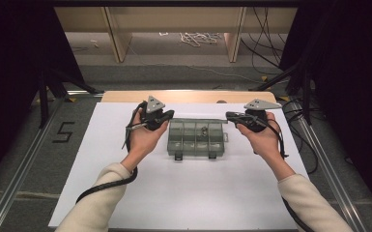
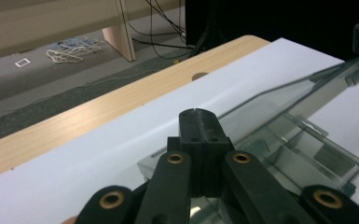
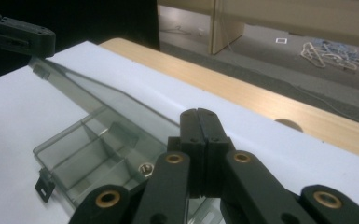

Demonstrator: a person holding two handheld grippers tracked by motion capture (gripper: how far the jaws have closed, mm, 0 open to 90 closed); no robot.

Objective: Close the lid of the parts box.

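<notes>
The left black two-jaw tool (image 1: 166, 115) is sitting in the person's left hand (image 1: 145, 135). Its jaws are pressed tight together, with no gap. In the left gripper view the left tool's tip (image 2: 199, 116) is sitting right at the edge of the clear lid (image 2: 279, 100), but I cannot tell if it is pinching that edge or just closed beside it.

The right black two-jaw tool (image 1: 231, 115) is sitting in the person's right hand (image 1: 263, 137). Its jaws are squeezed tight together too. In the right gripper view its tip (image 3: 199, 116) is sitting just in front of the lid (image 3: 98, 93), and again I cannot tell if anything is caught between the jaws.

Between the two tools the see-through grey plastic box with little compartments (image 1: 195, 137) is lying in the middle of the white sheet (image 1: 183, 193) covering the counter. Its lid is standing open, tilting up along the far side. A small shiny metal part (image 1: 204, 131) is lying in one of the far compartments, right of the middle. Two dark latches are sticking out on the near side of the box.

The light wooden counter edge (image 1: 125, 96) is showing past the far side of the sheet. Farther off, a tangle of white cord (image 1: 198, 37) is lying on the grey floor (image 1: 174, 58).
</notes>
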